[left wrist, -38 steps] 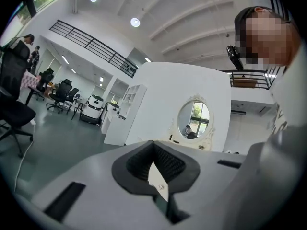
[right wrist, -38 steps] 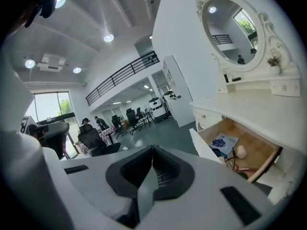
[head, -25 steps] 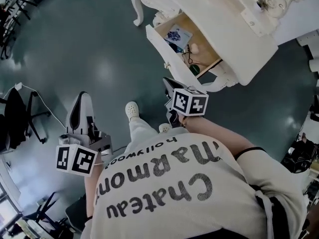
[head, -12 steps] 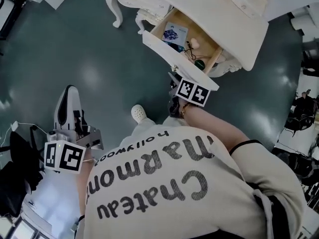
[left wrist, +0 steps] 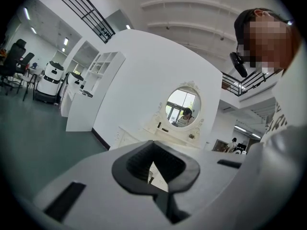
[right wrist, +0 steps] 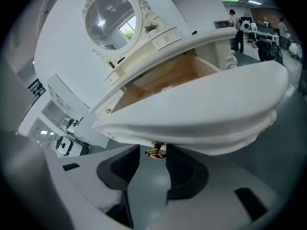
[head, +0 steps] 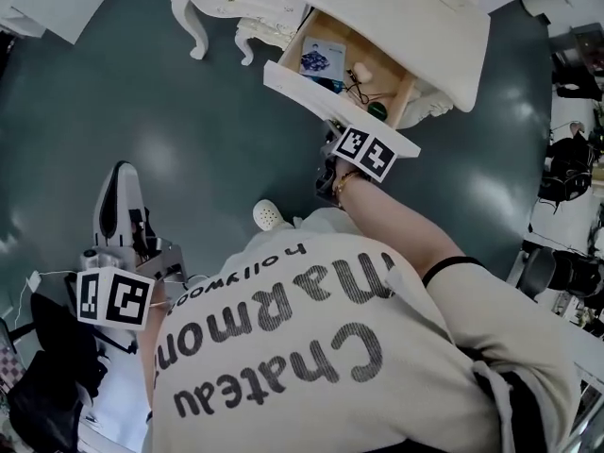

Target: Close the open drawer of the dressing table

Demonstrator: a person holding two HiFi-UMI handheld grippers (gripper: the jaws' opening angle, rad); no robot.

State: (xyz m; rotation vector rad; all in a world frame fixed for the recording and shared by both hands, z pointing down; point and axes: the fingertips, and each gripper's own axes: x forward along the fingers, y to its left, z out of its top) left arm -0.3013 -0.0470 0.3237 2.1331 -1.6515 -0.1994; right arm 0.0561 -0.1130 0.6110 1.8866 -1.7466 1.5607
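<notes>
Drawer (head: pixel 302 90) still stands open on the dressing table (head: pixel 377 8); my right gripper (right wrist: pixel 153 164) has come up to its front, jaws just opening wide round the gold knob (right wrist: pixel 155 152), ready to push; my left gripper (head: pixel 118 210) hangs closed

Cream tee (head: pixel 311 347) with dark grey print "Chateau Marmont" and a smaller "hollywood". Short sleeve (head: pixel 451 264) edged black. Pale trousers (head: pixel 316 220), white perforated clog (head: pixel 269 215). Dark headgear (left wrist: pixel 244 22) with a black device (left wrist: pixel 238 63) at its side. Left gripper (left wrist: pixel 154 164) and right gripper (right wrist: pixel 152 159) match: white moulded shells, dark grey ribbed pads (right wrist: pixel 184 169), black rectangular slots (right wrist: pixel 247 198). Each carries a white cube with black square markers — left cube (head: pixel 115 298), right cube (head: pixel 365 153).
</notes>
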